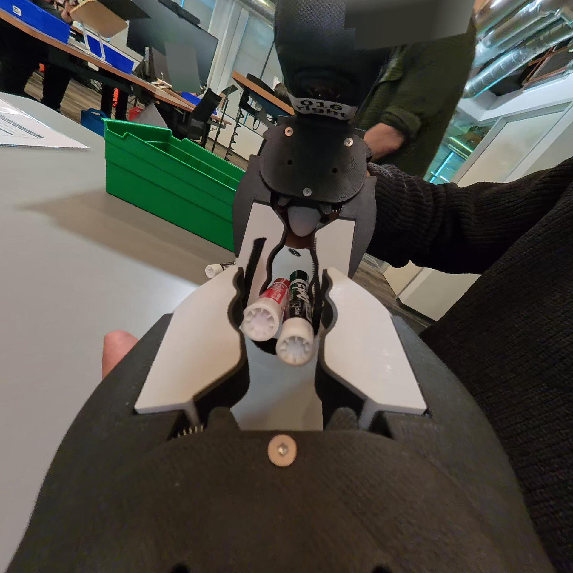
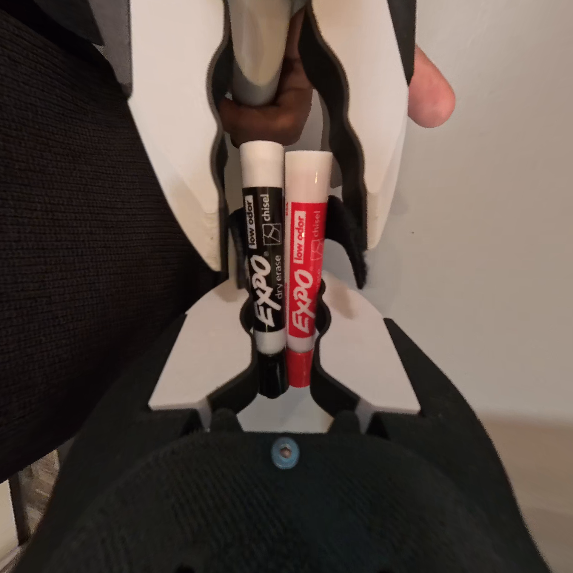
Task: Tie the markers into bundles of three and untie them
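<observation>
Two markers lie side by side between the grippers: a red one (image 1: 273, 305) (image 2: 305, 263) and a black-labelled one (image 1: 299, 307) (image 2: 263, 248). A black strap (image 1: 252, 263) (image 2: 350, 235) loops loosely around them. My left gripper (image 1: 282, 285) (image 2: 294, 248) is shut around the markers' white butt ends, with the strap inside its fingers. My right gripper (image 2: 283, 297) (image 1: 294, 260) faces it and is shut on the markers near their caps. Any third marker in the bundle is hidden.
A loose marker (image 1: 217, 269) lies on the white table (image 1: 77, 279) behind my left fingers. A green bin (image 1: 161, 173) stands farther back on the left, with a paper sheet (image 1: 31, 130) at the far left. A person in a green jacket (image 1: 418, 108) stands behind. My hands' fingertips stand some 6 cm from each other.
</observation>
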